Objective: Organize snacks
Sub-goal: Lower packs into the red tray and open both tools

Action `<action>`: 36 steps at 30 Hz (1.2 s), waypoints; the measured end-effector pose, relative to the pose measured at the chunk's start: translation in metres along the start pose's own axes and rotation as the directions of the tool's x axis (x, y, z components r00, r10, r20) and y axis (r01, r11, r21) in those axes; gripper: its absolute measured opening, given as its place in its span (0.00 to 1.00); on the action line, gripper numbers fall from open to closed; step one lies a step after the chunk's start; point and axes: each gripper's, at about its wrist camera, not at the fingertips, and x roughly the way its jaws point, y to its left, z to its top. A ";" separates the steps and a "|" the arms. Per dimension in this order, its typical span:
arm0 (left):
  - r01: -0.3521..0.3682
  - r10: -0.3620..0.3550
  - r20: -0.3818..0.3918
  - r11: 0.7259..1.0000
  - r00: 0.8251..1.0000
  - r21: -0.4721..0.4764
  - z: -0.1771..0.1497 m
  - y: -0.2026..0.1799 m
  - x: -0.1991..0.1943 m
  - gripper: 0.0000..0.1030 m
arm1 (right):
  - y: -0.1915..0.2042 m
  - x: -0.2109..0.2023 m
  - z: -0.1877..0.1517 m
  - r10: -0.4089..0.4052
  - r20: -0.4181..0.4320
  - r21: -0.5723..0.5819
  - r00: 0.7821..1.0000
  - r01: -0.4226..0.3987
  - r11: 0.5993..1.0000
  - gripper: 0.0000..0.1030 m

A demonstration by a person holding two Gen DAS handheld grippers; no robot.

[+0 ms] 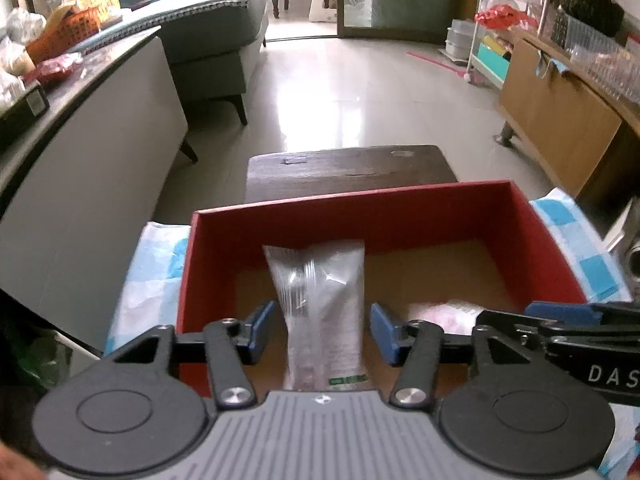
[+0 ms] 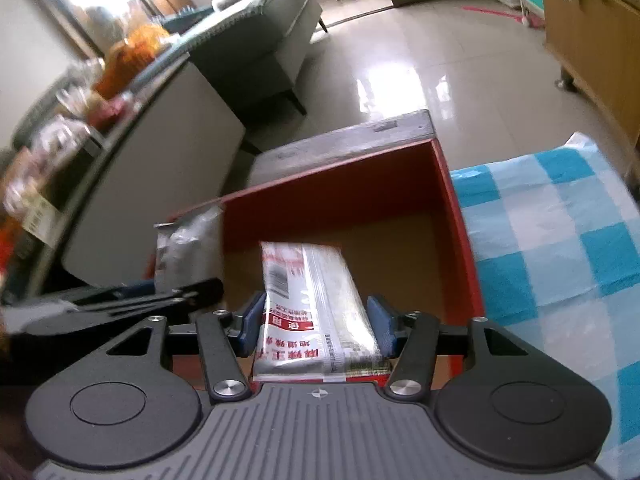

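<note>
The red box sits open on a blue-checked cloth, and everything else is placed against it. Over its near left part, the left gripper has its jaws parted, a gap showing on each side of the silver packet that stands between them, bottom end hidden behind the gripper body. Released like this, the packet could topple sideways or lean on the wall. Over the box's near right part, the right gripper has the red-and-white packet between its pads, which touch its sides; whether they grip firmly cannot be told. Let go while tilted, it may slide against the silver one, or snag the near rim
</note>
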 end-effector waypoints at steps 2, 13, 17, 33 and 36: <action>-0.006 0.006 0.002 1.000 1.000 0.004 -0.001 0.000 -0.001 0.53 | 0.000 0.001 0.000 0.001 -0.007 0.002 1.000 -0.001 1.000 0.64; 0.017 -0.017 0.002 1.000 1.000 -0.004 -0.002 0.001 -0.010 0.61 | 0.008 -0.005 0.000 -0.115 0.028 -0.078 0.993 0.117 0.990 0.74; 0.028 -0.028 0.004 0.999 1.000 -0.021 -0.001 0.007 -0.014 0.61 | 0.007 -0.003 0.001 -0.135 0.018 -0.093 0.991 0.136 0.986 0.74; 0.044 -0.044 -0.011 0.998 0.999 -0.049 -0.005 0.022 -0.020 0.61 | 0.034 0.000 -0.008 -0.197 -0.029 -0.305 0.980 0.180 0.935 0.74; 0.044 -0.044 -0.010 0.998 0.999 -0.045 -0.006 0.022 -0.021 0.61 | 0.034 0.019 -0.009 -0.277 -0.036 -0.322 0.960 0.252 0.913 0.75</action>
